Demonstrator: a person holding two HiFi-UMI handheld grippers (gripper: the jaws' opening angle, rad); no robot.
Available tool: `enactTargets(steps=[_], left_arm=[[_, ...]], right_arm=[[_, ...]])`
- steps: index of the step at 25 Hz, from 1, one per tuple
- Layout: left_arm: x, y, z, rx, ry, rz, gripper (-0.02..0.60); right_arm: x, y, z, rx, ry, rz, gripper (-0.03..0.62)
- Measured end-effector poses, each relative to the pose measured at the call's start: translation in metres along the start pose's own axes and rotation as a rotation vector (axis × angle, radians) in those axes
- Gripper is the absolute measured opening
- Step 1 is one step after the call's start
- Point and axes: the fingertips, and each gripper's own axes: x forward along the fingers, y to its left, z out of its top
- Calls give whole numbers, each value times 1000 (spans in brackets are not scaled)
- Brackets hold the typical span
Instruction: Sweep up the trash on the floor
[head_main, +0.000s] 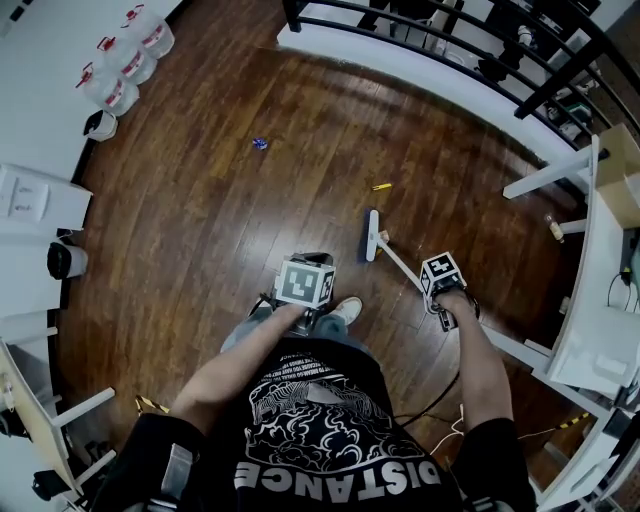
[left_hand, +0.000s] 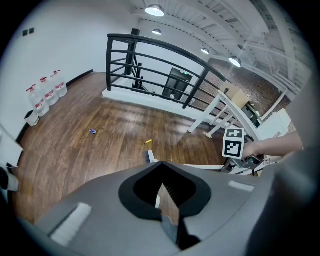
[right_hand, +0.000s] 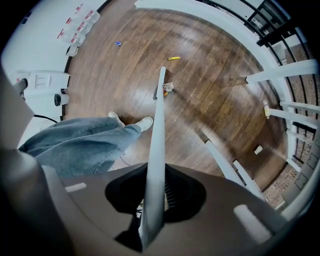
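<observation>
Trash (head_main: 381, 187) is lying mid-floor just beyond the broom head (head_main: 372, 236) — the right gripper (right_hand: 150, 202) is clamping the broom handle (right_hand: 158, 145) high up and the left gripper (left_hand: 165, 192) is pinching a thin handle (left_hand: 171, 216), so a loose swing is risking flicking scraps toward the railing edge.

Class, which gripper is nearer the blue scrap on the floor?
Left. The left gripper, holding a dustpan, is behind the blue scrap; the right gripper, holding the broom, is further right.

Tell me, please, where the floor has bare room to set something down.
Bare wood lies left of the broom head, between the blue scrap and the person's shoe. It is crowded at the right, round the white table legs.
</observation>
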Motion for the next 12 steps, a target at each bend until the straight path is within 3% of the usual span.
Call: enactTargets(steps=[6, 12], left_arm=[[0, -6, 3, 30, 3, 3, 5], [3, -6, 14, 32, -8, -7, 5]], right_arm=[[-3, -10, -3, 21, -19, -7, 64], [0, 6, -14, 67, -64, 76, 64]])
